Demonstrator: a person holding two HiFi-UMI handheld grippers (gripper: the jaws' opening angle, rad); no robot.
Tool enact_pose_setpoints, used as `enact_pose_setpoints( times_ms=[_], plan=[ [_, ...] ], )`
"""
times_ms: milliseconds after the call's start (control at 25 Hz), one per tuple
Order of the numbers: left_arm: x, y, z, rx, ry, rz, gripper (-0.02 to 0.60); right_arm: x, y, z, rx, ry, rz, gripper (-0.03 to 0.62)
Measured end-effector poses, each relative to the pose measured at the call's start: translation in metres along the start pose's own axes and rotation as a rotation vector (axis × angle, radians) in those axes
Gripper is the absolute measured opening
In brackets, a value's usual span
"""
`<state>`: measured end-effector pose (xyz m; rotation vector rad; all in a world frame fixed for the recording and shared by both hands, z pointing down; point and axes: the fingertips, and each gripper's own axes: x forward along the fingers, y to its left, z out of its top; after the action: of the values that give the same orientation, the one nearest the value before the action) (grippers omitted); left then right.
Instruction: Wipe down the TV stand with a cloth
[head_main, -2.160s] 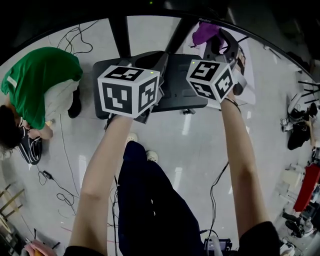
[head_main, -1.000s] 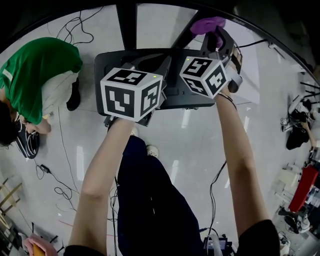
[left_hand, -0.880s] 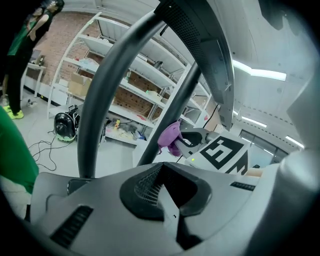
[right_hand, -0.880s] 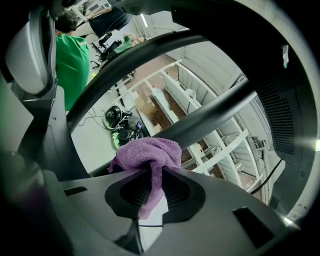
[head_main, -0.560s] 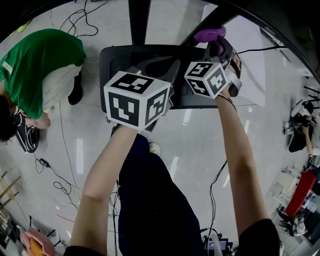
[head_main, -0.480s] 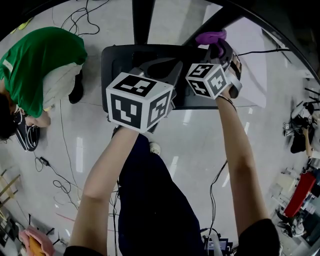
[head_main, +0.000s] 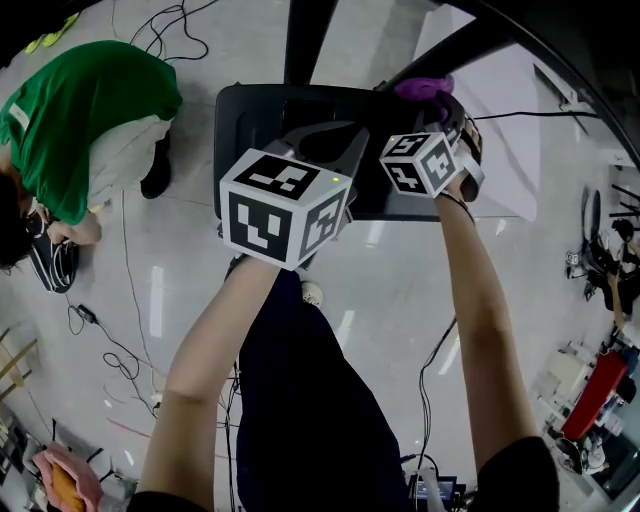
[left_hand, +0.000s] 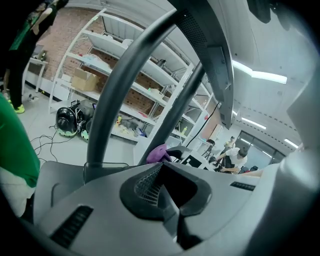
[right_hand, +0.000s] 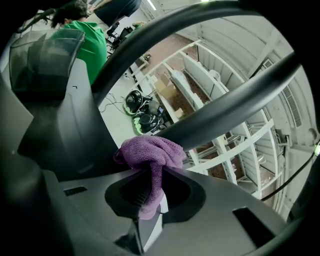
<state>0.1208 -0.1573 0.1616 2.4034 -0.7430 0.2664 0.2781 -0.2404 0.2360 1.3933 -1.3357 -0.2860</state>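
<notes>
The TV stand's black base (head_main: 260, 115) lies on the floor ahead of me, with two dark poles (head_main: 305, 40) rising from it. My right gripper (head_main: 432, 100) is shut on a purple cloth (head_main: 424, 87), which sits at the base's far right corner beside the right pole. In the right gripper view the cloth (right_hand: 149, 149) bunches out of the right gripper (right_hand: 150, 186) against a slanted pole (right_hand: 225, 112). My left gripper (head_main: 330, 138) hovers over the base's middle. The left gripper (left_hand: 162, 192) is shut with nothing in it, and the cloth (left_hand: 159, 152) shows beyond it.
A person in a green shirt (head_main: 85, 110) crouches on the floor left of the base. Cables (head_main: 110, 350) trail over the floor at the left. A pale sheet (head_main: 520, 130) lies right of the base. White shelving (left_hand: 125, 65) and helmets (left_hand: 67, 120) stand behind.
My right gripper has carried the cloth down from beyond the right pole onto the base's far right corner. The left gripper has stayed over the base's middle.
</notes>
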Motion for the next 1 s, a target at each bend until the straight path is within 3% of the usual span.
enact_pose_setpoints(
  times_ms=[400,680,800,1000],
  plan=[
    [-0.015,0.005,-0.011,-0.022,-0.009,0.037,0.006,-0.023,0.001,-0.005,0.064,-0.012,0.030,0.069],
    [-0.052,0.009,-0.032,-0.066,-0.034,0.097,0.006,-0.086,0.011,0.008,0.159,-0.106,0.086,0.069],
    [-0.070,0.009,-0.047,-0.090,-0.036,0.127,0.006,-0.122,0.018,0.021,0.214,-0.166,0.145,0.069],
    [-0.101,0.012,-0.071,-0.138,-0.029,0.187,0.006,-0.176,0.052,0.044,0.407,-0.227,0.313,0.069]
  ],
)
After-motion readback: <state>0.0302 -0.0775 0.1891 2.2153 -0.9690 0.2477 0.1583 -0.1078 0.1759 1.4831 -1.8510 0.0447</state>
